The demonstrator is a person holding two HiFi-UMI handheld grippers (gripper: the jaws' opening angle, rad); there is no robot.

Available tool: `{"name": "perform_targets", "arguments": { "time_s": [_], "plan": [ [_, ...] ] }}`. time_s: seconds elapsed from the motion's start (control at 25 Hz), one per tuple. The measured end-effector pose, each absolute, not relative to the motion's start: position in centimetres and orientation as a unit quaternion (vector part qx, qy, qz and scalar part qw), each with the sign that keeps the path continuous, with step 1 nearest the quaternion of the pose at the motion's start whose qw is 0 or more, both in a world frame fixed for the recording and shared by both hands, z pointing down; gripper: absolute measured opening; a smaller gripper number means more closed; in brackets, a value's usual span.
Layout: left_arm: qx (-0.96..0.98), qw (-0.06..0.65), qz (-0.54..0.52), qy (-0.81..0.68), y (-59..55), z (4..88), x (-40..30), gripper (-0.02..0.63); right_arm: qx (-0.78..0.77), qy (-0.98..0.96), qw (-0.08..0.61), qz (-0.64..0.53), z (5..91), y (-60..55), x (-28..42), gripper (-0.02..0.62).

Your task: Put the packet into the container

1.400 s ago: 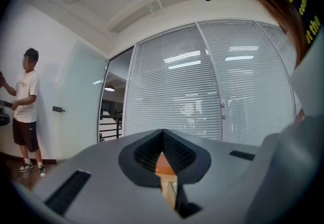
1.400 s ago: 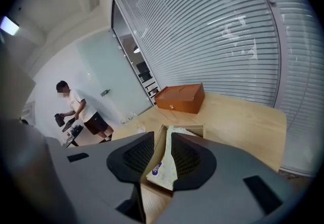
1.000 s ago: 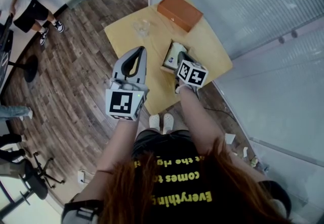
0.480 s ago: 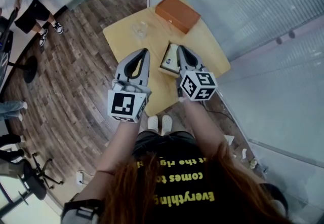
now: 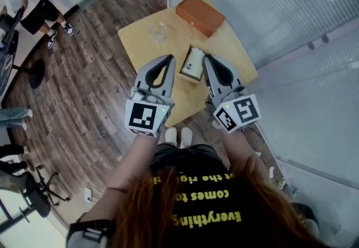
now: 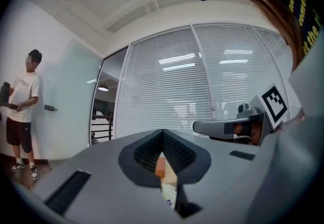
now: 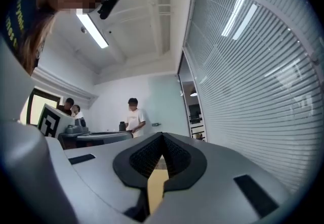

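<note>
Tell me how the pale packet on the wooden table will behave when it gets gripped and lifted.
The packet looks small and flat, so it is probably light and unlikely to roll. Its pale wrapper suggests paper or film, so it may bend or crumple under the jaws, though it is too small here to be sure.

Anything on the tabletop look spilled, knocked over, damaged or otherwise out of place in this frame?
Nothing stands out. The orange-brown rectangular box, the clear drinking glass and the small pale carton sit apart on the light wooden table, with no spill visible. The left gripper and right gripper are both shut and empty.
</note>
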State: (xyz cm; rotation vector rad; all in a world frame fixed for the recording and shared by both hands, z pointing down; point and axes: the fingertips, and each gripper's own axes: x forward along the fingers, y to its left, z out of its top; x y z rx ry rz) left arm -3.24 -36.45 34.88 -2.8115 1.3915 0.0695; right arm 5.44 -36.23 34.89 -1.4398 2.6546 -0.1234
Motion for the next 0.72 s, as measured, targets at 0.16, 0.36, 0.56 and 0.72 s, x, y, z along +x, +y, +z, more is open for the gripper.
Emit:
{"name": "perform_targets", "arguments": {
  "time_s": [0.16, 0.36, 0.56, 0.72],
  "plan": [
    [-0.899, 0.001, 0.019, 0.438, -35.6, 34.8, -2.9, 0.0, -0.458, 0.888, 0.046, -0.006, 34.1, -34.6, 5.0, 0.017],
    [-0.899, 0.003, 0.017, 0.437, -35.1, 34.8, -2.9, 0.0, -0.452, 0.891, 0.043, 0.002, 34.2, -34.0, 4.6, 0.017],
    [-0.899, 0.008, 0.017, 0.438, -34.8, 34.5, -3.0, 0.0, -0.449, 0.892, 0.046, 0.0, 33.9, -33.6, 4.4, 0.017],
    [-0.899, 0.009, 0.019, 0.438, -34.5, 34.3, -2.7, 0.0, -0.447, 0.893, 0.055, -0.011, 33.8, -33.5, 4.6, 0.017]
  ]
}}
